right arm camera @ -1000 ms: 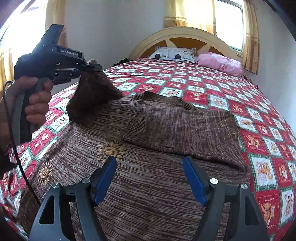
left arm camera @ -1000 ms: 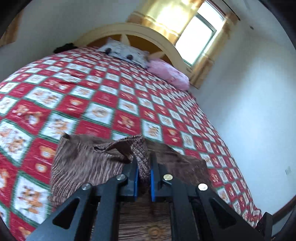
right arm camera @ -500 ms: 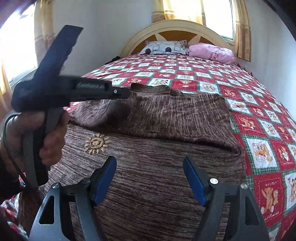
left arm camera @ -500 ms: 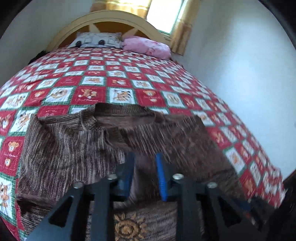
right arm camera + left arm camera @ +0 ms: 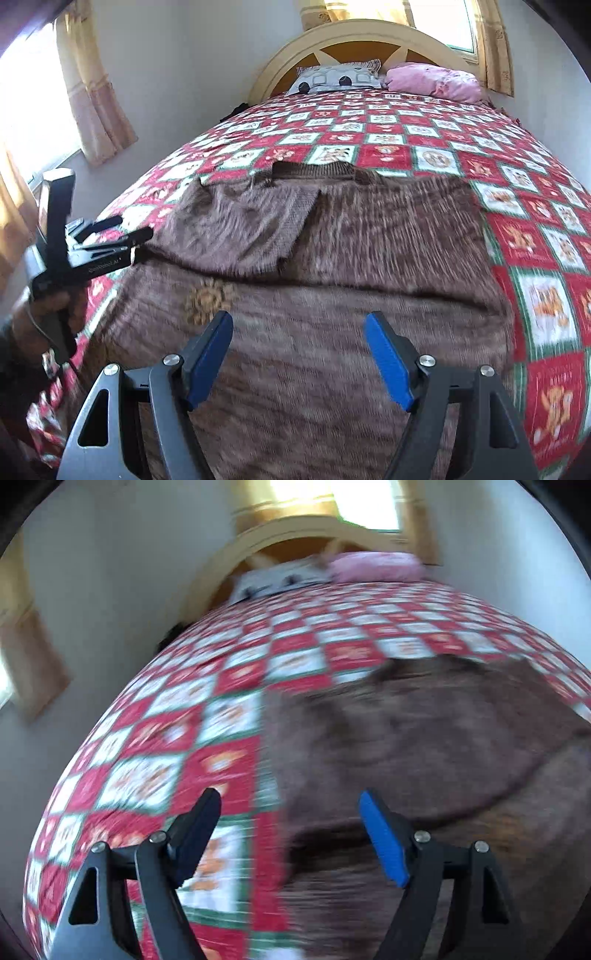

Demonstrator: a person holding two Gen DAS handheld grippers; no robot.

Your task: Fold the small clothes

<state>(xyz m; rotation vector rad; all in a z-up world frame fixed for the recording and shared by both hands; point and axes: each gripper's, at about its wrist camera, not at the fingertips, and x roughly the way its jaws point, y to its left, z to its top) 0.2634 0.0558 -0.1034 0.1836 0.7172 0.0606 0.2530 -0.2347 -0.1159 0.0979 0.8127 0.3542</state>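
A brown knit sweater (image 5: pixel 369 240) lies flat on the red checked quilt (image 5: pixel 535 236), its neck toward the headboard. Its left sleeve (image 5: pixel 236 229) is folded in across the chest, and a sun motif (image 5: pixel 208 299) shows below it. In the right wrist view my left gripper (image 5: pixel 129 229) hovers at the sweater's left edge; its jaws are opening with nothing between them. The blurred left wrist view shows the left gripper (image 5: pixel 288 823) over the sweater's (image 5: pixel 424 738) edge and the quilt. My right gripper (image 5: pixel 297 343) stands open above the sweater's lower body, holding nothing.
A grey patterned pillow (image 5: pixel 338 79) and a pink pillow (image 5: pixel 436 81) lie against the arched headboard (image 5: pixel 354 37). Curtains (image 5: pixel 92 96) hang at the left window. A person's hand (image 5: pixel 40 314) grips the left tool. Quilt stretches bare beyond the sweater.
My left gripper let go of the sleeve, which now lies folded over the chest. It swung out to the sweater's left edge, lower, with its jaws spread. The right gripper barely shifted.
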